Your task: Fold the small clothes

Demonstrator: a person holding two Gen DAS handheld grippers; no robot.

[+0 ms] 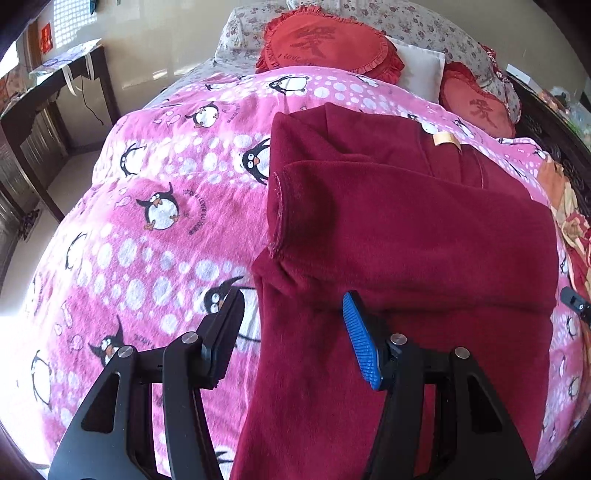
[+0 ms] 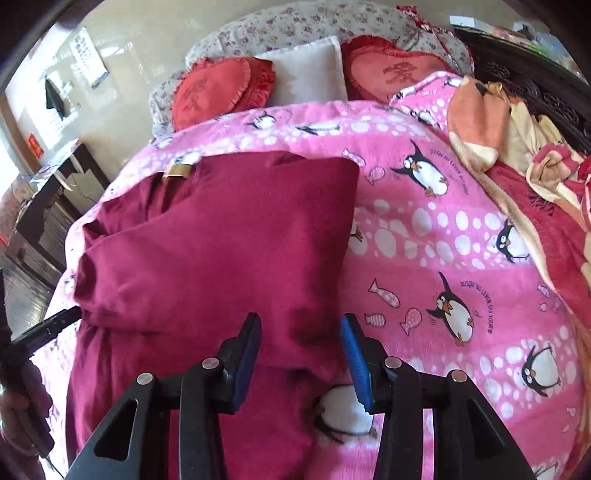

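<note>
Dark red fleece garment (image 1: 406,236) lies on a pink penguin-print blanket (image 1: 140,229) spread over the bed. It is partly folded: a sleeve with a stitched cuff is laid across the body, cuff end toward the left in the left wrist view. A small tan label (image 1: 445,139) shows at the far edge, near the collar. The near part of the garment runs down toward the cameras in a long panel. Surface soft, napped, a few shallow creases.

Left gripper (image 1: 291,336): jaws spread, hovering above the garment's left edge; one finger over blanket, the blue-padded one over the cloth. Nothing pinched.

Right gripper (image 2: 301,350): jaws apart, over the garment's near right corner; the pads do not press on the cloth.

Far end of bed: two red heart-shaped cushions (image 1: 325,42), a white pillow (image 1: 421,70) between them, floral bedding (image 2: 295,26) behind. A crumpled orange-and-red blanket (image 2: 517,155) lies at the right. No containers in view.
</note>
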